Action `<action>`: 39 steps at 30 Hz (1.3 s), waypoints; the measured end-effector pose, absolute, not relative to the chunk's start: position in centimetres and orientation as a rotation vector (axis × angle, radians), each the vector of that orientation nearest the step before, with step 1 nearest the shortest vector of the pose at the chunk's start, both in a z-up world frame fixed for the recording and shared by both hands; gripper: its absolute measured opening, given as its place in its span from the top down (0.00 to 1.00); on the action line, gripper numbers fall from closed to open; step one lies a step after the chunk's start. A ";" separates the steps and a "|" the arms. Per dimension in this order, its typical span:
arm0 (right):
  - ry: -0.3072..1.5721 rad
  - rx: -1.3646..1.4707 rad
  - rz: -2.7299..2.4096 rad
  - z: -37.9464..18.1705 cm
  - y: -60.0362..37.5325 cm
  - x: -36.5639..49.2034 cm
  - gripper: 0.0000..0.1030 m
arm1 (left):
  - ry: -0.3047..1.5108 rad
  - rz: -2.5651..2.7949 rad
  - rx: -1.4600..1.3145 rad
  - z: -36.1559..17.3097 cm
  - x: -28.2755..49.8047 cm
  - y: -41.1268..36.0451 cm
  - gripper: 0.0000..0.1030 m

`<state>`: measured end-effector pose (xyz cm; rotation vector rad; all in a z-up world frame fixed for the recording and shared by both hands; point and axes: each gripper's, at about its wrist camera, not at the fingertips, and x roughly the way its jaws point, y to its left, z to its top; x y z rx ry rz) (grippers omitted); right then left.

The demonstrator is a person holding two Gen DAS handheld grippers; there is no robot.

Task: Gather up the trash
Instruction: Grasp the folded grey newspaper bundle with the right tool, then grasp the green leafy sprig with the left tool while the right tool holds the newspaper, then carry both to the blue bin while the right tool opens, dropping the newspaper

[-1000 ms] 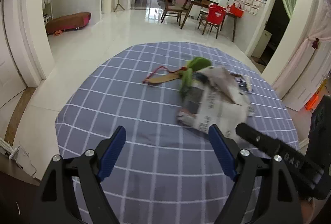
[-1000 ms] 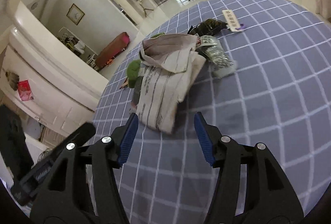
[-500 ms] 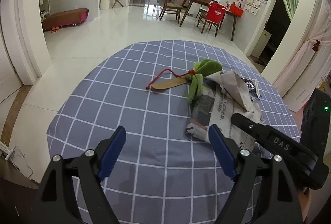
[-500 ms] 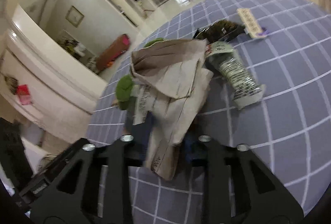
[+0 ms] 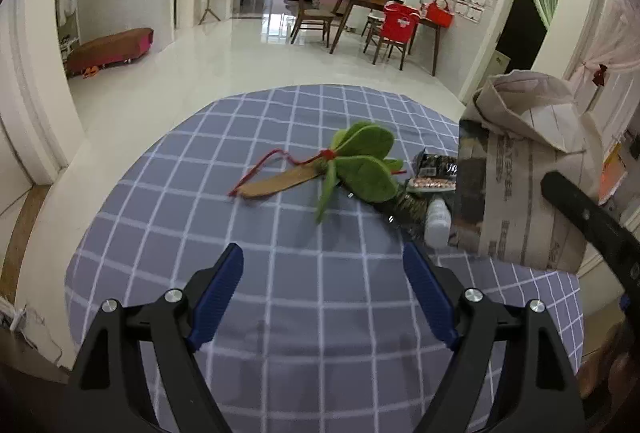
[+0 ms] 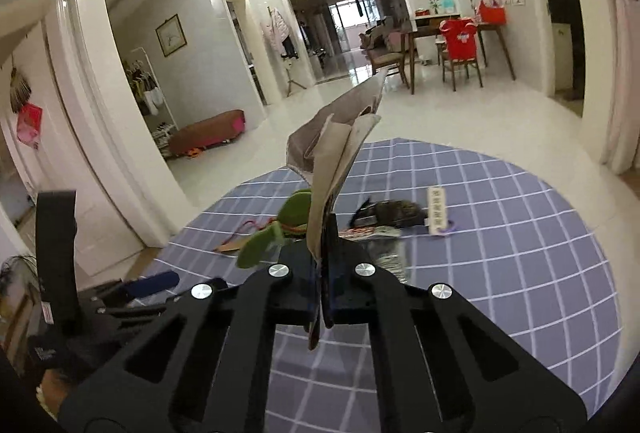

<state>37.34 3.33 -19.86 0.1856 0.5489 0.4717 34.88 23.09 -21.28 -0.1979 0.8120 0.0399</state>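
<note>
My right gripper (image 6: 323, 273) is shut on a folded newspaper (image 6: 340, 149) and holds it lifted above the round table; the paper also shows at the right of the left wrist view (image 5: 520, 169). My left gripper (image 5: 322, 297) is open and empty above the checked tablecloth (image 5: 240, 233). On the table lie a green leaf bundle with a red string (image 5: 360, 161), a dark snack wrapper (image 5: 434, 163), a crushed plastic bottle with a white cap (image 5: 436, 221) and a white paper slip (image 6: 437, 211).
The table's edge curves round close on the left and far side, with white tiled floor beyond. A dining table with chairs (image 5: 384, 21) stands far back. A low brown bench (image 5: 108, 47) is at the left wall.
My right gripper closed on the newspaper and lifted it off the table, uncovering the bottle and wrapper. The left gripper stayed open and drew back a little.
</note>
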 end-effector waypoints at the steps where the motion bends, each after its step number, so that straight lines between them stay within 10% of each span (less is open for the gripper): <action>1: 0.548 0.184 0.470 -20.0 3.0 37.5 0.96 | 0.811 0.035 -0.192 -21.4 35.6 22.8 0.22; 6: 0.549 0.178 0.478 -20.9 2.5 38.3 0.96 | 0.806 0.025 -0.180 -22.1 38.6 22.6 0.24; 8: 0.550 0.182 0.484 -20.9 2.4 38.5 0.96 | 0.834 0.022 -0.182 -22.9 40.1 22.7 0.59; 12: 0.549 0.182 0.494 -21.1 2.4 38.8 0.96 | 0.854 0.016 -0.189 -23.7 41.5 22.8 0.97; 39: 0.379 0.323 0.358 -14.7 -14.1 23.2 0.96 | 0.536 -0.359 -0.137 -10.2 26.1 4.8 0.98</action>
